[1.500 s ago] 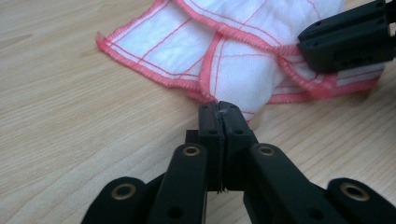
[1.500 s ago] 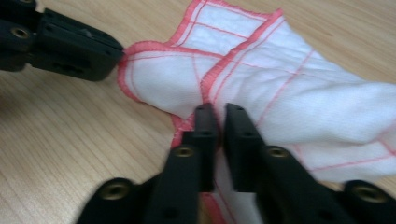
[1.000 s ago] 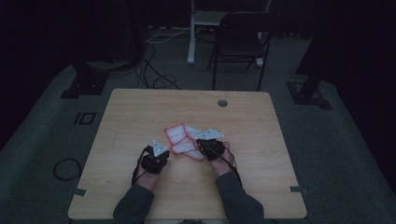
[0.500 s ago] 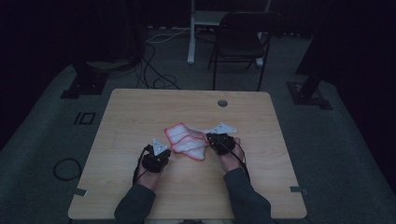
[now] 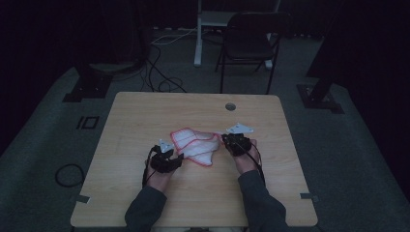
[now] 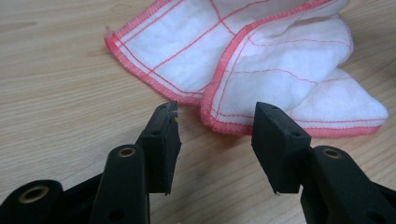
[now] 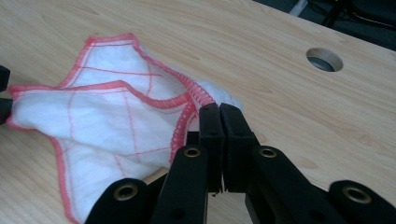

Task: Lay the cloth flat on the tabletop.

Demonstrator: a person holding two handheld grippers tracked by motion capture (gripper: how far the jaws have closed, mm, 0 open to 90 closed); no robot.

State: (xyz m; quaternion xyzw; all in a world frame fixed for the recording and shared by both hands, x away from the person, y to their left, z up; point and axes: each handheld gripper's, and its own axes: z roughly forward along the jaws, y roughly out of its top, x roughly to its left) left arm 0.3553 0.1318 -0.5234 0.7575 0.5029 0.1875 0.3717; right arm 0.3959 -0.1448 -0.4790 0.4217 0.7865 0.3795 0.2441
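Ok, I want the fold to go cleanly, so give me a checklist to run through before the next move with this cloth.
1. Right gripper shut on the cloth edge: ok, red hem pinched between its jaws.
2. Left gripper clear of the cloth: ok, its jaws have just been opening, with nothing between them and the hem just ahead.
3. Cloth flat: not ok, one layer is folded over another and bunched.
4. Table space around the cloth: ok, bare wood on all sides.
5. Cable hole away from the cloth: ok.
6. Corners lined up: cannot tell.
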